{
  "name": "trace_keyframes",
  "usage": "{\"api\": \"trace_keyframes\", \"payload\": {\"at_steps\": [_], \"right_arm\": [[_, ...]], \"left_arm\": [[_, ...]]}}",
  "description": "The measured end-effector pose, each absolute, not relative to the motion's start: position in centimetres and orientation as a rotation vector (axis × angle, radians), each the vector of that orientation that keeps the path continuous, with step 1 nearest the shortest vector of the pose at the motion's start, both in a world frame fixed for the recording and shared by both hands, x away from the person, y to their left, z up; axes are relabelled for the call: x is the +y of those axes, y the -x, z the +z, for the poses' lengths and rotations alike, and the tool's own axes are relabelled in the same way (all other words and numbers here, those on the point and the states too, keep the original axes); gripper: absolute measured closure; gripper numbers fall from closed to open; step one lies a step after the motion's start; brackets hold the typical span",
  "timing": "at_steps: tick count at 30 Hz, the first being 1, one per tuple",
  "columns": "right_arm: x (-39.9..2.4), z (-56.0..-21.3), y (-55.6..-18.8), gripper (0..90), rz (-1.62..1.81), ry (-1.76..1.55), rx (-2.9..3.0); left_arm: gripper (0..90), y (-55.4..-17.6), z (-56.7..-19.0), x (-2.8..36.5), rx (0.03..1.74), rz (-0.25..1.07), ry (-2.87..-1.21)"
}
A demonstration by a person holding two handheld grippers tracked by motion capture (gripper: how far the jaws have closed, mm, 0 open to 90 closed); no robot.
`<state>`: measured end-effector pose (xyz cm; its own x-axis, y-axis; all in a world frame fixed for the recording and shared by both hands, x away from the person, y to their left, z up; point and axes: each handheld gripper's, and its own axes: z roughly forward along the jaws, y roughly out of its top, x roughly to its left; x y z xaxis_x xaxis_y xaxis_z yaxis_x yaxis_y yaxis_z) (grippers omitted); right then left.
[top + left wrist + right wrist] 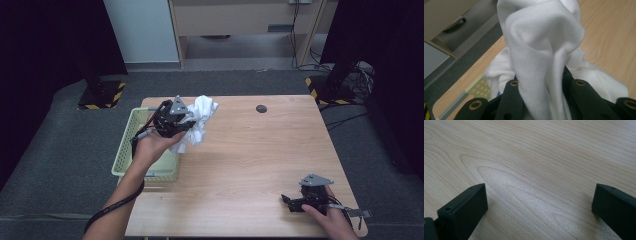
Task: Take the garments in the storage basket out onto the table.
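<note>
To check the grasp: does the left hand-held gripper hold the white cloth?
Yes, the left hand-held gripper is clamped on the bunched white cloth.

A light wooden table (260, 165) stands on grey carpet (50, 165) in a dimly lit room.

Behind the table, a pale wooden cabinet (240, 20) lines the far wall beside a white panel (142, 30), with black cables (300, 35) hanging down to the floor. Dark curtains (45, 45) close off both sides. Two black stands rest on bases marked with yellow-and-black hazard stripes (102, 97), one at each far corner of the table, and more cables (362, 75) lie tangled near the one on the right.
</note>
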<state>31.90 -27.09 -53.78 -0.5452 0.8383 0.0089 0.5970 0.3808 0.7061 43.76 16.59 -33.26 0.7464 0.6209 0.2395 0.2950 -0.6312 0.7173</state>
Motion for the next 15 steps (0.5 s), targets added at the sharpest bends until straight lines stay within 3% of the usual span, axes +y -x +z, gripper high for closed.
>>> {"api": "trace_keyframes", "payload": {"at_steps": [15], "right_arm": [[-27.1, -53.8, -31.9, 0.5, 0.957, -1.250, 2.299]], "left_arm": [[73.7, -43.2, -34.1, 13.2, 0.622, 0.582, -2.296]]}}
